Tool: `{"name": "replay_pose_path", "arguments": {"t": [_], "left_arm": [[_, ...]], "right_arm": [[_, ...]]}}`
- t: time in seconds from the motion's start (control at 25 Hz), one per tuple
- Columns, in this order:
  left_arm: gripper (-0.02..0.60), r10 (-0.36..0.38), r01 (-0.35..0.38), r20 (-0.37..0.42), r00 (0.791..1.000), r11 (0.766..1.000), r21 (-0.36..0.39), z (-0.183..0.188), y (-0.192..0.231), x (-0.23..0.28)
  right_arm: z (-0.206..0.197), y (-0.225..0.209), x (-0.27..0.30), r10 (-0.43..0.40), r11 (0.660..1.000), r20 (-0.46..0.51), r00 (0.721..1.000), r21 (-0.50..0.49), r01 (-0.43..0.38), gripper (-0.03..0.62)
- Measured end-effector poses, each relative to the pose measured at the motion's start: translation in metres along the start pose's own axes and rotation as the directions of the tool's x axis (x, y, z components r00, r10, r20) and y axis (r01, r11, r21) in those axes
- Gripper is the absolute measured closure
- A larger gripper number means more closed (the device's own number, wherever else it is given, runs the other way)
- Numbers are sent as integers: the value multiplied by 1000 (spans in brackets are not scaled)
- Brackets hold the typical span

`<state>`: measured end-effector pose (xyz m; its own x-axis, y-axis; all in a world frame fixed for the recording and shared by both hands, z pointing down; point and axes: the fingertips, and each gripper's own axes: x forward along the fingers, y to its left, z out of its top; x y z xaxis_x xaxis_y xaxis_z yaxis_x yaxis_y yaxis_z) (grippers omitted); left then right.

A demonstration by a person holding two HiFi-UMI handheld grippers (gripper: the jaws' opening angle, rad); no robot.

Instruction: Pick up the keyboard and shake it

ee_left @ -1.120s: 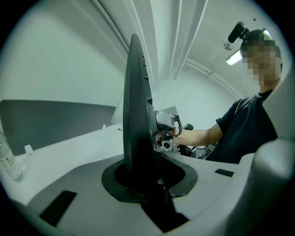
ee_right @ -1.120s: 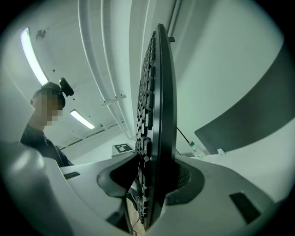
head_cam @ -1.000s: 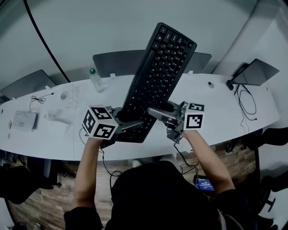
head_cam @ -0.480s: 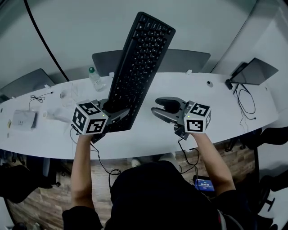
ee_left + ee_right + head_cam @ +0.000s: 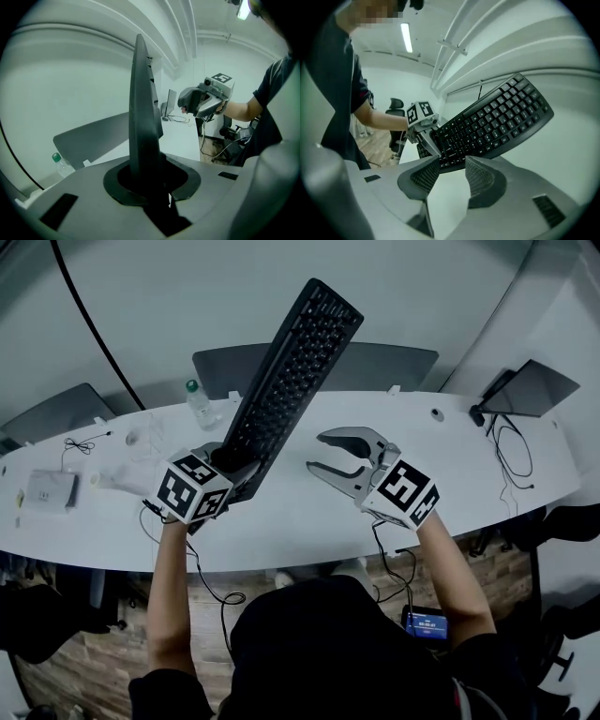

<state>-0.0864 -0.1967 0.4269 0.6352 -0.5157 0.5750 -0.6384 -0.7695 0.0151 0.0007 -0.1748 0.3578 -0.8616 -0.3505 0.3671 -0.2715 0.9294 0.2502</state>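
We look down on the long white counter (image 5: 281, 521), which curves across the head view from nine o'clock to three o'clock. The black keyboard (image 5: 292, 362) is lifted clear of it. It slants from its near end up toward one o'clock, with its far end out past the counter's back edge. Its keys face the right side, and in the left gripper view we meet it edge-on, standing upright. A grey chair back (image 5: 403, 367) shows behind the counter at twelve o'clock.

The left claw (image 5: 234, 463) is clenched on the keyboard's near end and is the only thing carrying it. The right claw (image 5: 322, 454) sits at three o'clock of the left one, apart from the keyboard. It is released: its jaws have just been opening, and nothing lies between them. The keyboard shows only beyond them. A water bottle (image 5: 199, 407) stands on the counter at eleven o'clock of the left claw.
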Motion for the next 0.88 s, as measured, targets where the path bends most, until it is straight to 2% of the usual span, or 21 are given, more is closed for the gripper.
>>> {"name": "replay_pose_path", "arguments": {"t": [0.2,0.36,0.52,0.68,0.88], "left_arm": [[482,80,-76,-63,995,995,68,-7,10,4],[483,184,-165,-121,975,975,147,-14,22,5],[483,234,-203,-143,962,958,200,-17,28,6],[483,305,-251,-179,935,929,272,-20,35,3],[483,365,-283,-196,910,893,349,-20,41,0]], "right_arm": [[12,-2,5,-80,979,-74,994,-196,64,418],[26,-8,3,-154,929,-100,983,-353,110,418],[34,-10,3,-186,905,-90,978,-403,135,418],[42,-13,8,-199,889,-84,976,-435,144,418],[49,-16,12,-225,841,-114,968,-525,134,418]]}}
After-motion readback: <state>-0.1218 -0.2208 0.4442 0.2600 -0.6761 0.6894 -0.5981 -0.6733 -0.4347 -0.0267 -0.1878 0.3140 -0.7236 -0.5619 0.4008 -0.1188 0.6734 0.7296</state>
